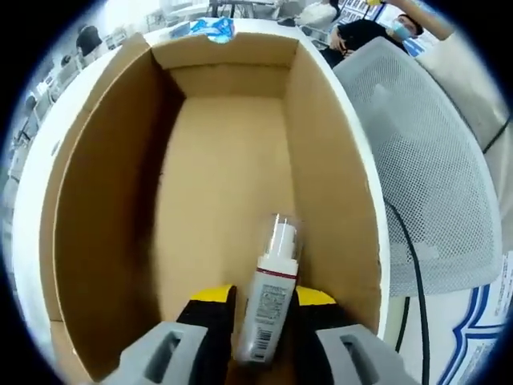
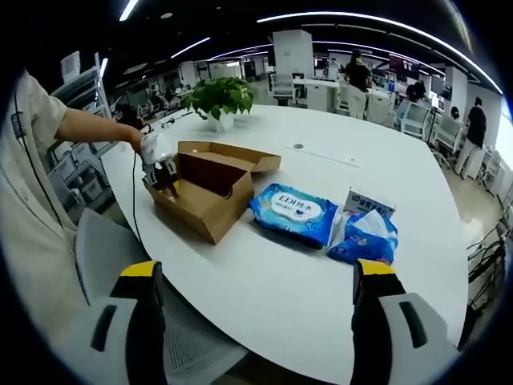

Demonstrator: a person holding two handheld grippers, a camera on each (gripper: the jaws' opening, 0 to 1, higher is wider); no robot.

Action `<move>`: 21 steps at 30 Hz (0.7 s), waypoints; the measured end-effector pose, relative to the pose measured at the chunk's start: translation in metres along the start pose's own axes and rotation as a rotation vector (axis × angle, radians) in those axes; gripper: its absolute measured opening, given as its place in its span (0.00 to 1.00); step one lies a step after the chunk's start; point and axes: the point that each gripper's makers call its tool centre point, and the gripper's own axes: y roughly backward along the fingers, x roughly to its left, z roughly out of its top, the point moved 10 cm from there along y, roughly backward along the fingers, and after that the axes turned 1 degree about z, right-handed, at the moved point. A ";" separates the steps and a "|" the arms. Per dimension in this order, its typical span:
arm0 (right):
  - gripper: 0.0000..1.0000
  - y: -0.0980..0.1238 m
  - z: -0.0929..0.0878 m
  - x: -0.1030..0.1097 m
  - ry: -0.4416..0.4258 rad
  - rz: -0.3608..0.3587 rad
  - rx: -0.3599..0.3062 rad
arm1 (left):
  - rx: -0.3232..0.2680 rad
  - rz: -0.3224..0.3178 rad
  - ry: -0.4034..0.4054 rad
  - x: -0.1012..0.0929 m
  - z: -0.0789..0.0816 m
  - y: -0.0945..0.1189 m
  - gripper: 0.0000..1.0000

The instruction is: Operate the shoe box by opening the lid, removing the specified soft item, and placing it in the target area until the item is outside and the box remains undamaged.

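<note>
- Brown corrugated cardboard makes up the shoe box (image 1: 120, 208), which stands open near the table's edge on the person's side, its lid (image 2: 240, 156) folded back flat on the far side.
- Left gripper view looks straight down into the box: bare floor, four walls, and a white spray bottle (image 1: 268, 301) with a clear cap and a red-banded label.
- Left gripper (image 1: 264, 309) has its yellow-tipped jaws closed against both sides of the bottle, low inside the box near the closest wall.
- Right gripper view shows what the other cannot: the whole box from outside, with the left gripper (image 2: 160, 172) dipped into its end nearest the person, held by a hand (image 2: 144, 140) on a bare forearm.
- Right gripper (image 2: 256, 301) hangs off the table's near edge, jaws spread wide apart with nothing between them.
- Just beside the box, toward the table's middle, lies a blue wet-wipes pack (image 2: 295, 212); beyond it a blue tissue pack (image 2: 365, 237) with a white sheet sticking up, and a small white carton (image 2: 367, 200) behind that.
- Table (image 2: 321, 297) is white and rounded; a potted green plant (image 2: 218, 100) stands at its far edge.
- Grey mesh chair (image 1: 433, 176) stands against the table edge beside the box.
- Room is an open office with ceiling light strips, desks, and people standing and seated at the back.
</note>
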 end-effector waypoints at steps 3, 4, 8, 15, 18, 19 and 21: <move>0.93 -0.002 0.000 0.001 0.003 0.008 0.002 | -0.003 0.016 0.006 -0.001 0.000 0.000 0.23; 0.93 -0.002 0.000 0.002 0.004 0.011 0.002 | -0.008 0.025 0.033 -0.001 0.000 0.000 0.23; 0.92 -0.005 0.000 0.004 0.007 0.021 0.003 | -0.028 0.061 0.057 -0.001 0.002 0.003 0.20; 0.91 -0.008 0.004 0.007 0.020 0.040 -0.010 | -0.039 0.092 0.057 -0.002 0.005 0.009 0.19; 0.90 -0.009 0.006 0.008 0.027 0.048 -0.019 | -0.065 0.117 0.070 -0.002 0.008 0.015 0.19; 0.90 -0.010 0.007 0.009 0.030 0.054 -0.021 | -0.073 0.122 0.071 -0.002 0.009 0.017 0.19; 0.90 -0.012 0.009 0.011 0.037 0.062 -0.026 | -0.093 0.134 0.078 -0.003 0.011 0.022 0.19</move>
